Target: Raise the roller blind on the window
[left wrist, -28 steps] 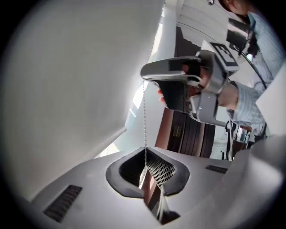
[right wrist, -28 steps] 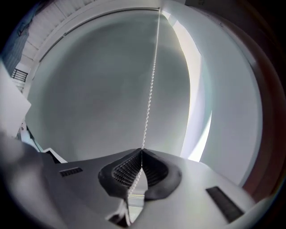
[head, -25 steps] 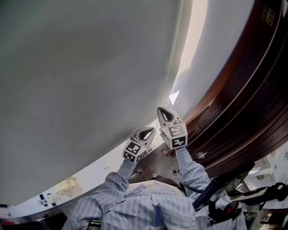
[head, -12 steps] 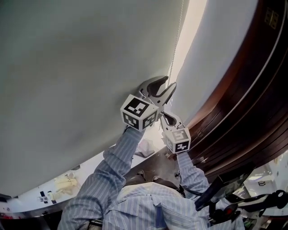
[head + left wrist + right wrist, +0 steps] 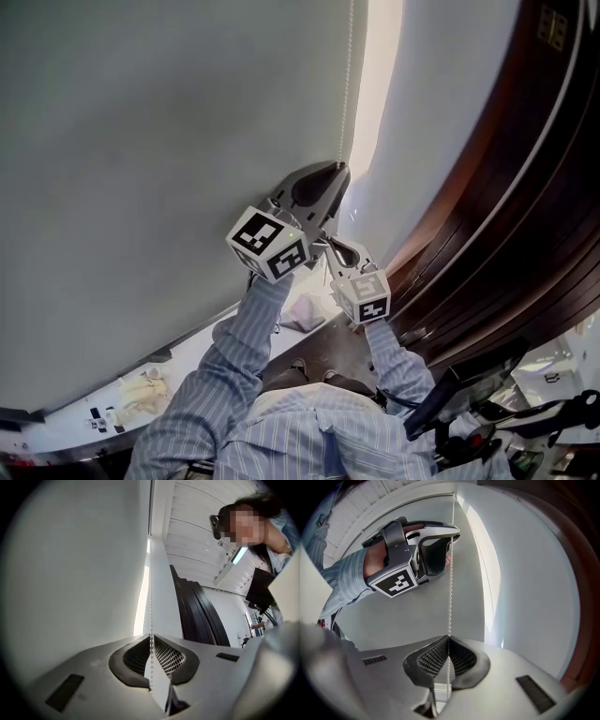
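The grey roller blind [image 5: 169, 141] fills the left of the head view. Its white bead chain [image 5: 347, 84] hangs along the blind's right edge. My left gripper [image 5: 336, 174] is raised above the right one, and its jaws have just closed on the chain [image 5: 151, 597], which runs between the shut tips. My right gripper [image 5: 339, 249] sits just below, also shut on the chain [image 5: 450, 592]. In the right gripper view the left gripper [image 5: 453, 530] grips the chain higher up, and the chain is taut between the two.
A bright strip of window [image 5: 384, 84] shows right of the blind. Dark wooden panelling [image 5: 506, 187] curves down the right side. The white sill [image 5: 141, 389] below carries small items. Black gear [image 5: 469, 412] sits at bottom right.
The left gripper left its low spot beside the right one, rose with jaws open, and is now shut on the chain above the right gripper. The right gripper has stayed put.
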Available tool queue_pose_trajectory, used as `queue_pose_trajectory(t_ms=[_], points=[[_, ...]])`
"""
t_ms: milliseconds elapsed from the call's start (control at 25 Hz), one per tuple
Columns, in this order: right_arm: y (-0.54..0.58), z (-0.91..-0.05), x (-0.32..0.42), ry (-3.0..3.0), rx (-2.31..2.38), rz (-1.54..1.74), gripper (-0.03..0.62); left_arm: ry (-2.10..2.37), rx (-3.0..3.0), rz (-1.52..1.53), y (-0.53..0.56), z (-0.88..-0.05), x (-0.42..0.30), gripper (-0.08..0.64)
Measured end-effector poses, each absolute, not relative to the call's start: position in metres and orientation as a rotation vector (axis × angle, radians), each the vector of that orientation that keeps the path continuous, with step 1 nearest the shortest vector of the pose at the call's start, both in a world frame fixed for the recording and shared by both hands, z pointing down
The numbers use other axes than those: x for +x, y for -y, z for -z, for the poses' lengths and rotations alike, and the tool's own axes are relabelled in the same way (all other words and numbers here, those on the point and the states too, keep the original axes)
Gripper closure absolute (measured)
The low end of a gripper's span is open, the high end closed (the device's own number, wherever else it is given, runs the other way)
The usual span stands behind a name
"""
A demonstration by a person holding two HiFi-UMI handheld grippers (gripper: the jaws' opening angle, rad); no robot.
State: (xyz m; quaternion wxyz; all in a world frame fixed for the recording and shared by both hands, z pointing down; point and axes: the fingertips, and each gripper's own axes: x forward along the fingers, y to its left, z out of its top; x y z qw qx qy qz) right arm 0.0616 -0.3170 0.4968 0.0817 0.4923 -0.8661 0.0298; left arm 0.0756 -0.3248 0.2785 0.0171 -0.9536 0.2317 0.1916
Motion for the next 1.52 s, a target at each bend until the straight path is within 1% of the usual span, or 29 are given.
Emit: queue_pose_trajectory(t_ms=[160, 360, 680, 760, 960, 1120, 1240, 1320, 1440, 1520], points=[[0.319, -0.496, 0.060, 2.593, 1.471, -0.093, 0.584, -0.689, -2.951, -0.711, 0.322, -0.257, 0.068, 0.548], [0.319, -0.495, 0.061, 2.594, 1.486, -0.098, 0.584, -0.685, -2.930, -0.621, 0.327, -0.251, 0.076, 0.549], [0.314, -0.504, 0.066, 2.566, 1.542, -0.064, 0.584, -0.754, -2.900, -0.668, 0.338, -0.268, 0.068, 0.554], [0.315, -0.514, 0.066, 2.537, 1.549, -0.063, 0.584, -0.769, -2.913, -0.631, 0.342, -0.277, 0.070, 0.554], [0.313, -0.567, 0.072, 2.436, 1.525, -0.175, 0.584, -0.829, -2.991, -0.520, 0.347, -0.329, 0.072, 0.554], [0.297, -0.639, 0.079, 2.313, 1.437, -0.298, 0.584, -0.874, -3.120, -0.355, 0.345, -0.401, 0.077, 0.554], [0.274, -0.696, 0.085, 2.207, 1.367, -0.447, 0.584, -0.911, -3.223, -0.188, 0.338, -0.462, 0.083, 0.554], [0.256, -0.726, 0.088, 2.158, 1.327, -0.552, 0.584, -0.949, -3.267, -0.131, 0.331, -0.494, 0.083, 0.554], [0.246, -0.730, 0.089, 2.182, 1.278, -0.589, 0.584, -1.021, -3.281, -0.143, 0.332, -0.509, 0.077, 0.554], [0.252, -0.703, 0.094, 2.260, 1.299, -0.564, 0.583, -1.033, -3.280, -0.107, 0.339, -0.509, 0.075, 0.554]])
